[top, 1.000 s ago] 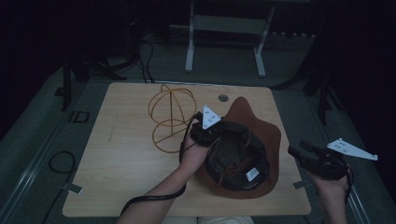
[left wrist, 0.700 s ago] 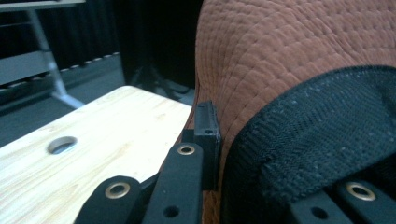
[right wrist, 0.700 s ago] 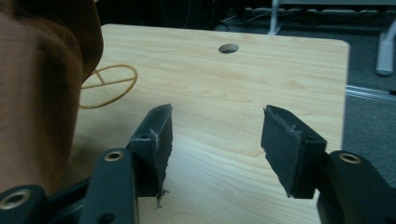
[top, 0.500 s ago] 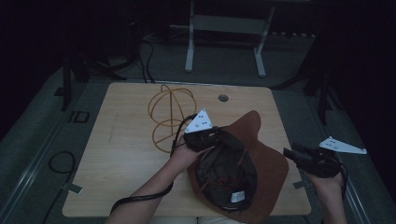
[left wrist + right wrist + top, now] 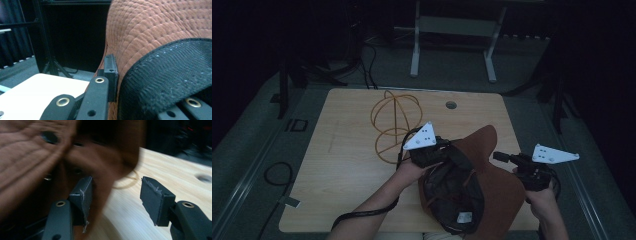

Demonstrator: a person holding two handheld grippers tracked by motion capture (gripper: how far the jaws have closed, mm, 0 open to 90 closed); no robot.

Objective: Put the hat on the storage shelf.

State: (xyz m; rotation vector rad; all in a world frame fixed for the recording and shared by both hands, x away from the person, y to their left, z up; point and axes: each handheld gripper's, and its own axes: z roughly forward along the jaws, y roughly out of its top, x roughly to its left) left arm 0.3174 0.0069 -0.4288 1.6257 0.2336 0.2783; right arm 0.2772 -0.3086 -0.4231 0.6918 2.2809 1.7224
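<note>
Left gripper view: jaws clamped on the hat (image 5: 160, 32) brim.
Left gripper (image 5: 447, 150) lifts the hat over the table's (image 5: 347, 165) near edge, likely so its brim hangs free; right gripper (image 5: 115, 200), jaws apart and just opening wider, has the brim edge between them, ungripped.

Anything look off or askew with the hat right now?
Yes: the brown hat lies upside down and crumpled, black lining up, hanging over the table's near edge. The left claw is clamped on its rim; the pads look frayed.
</note>
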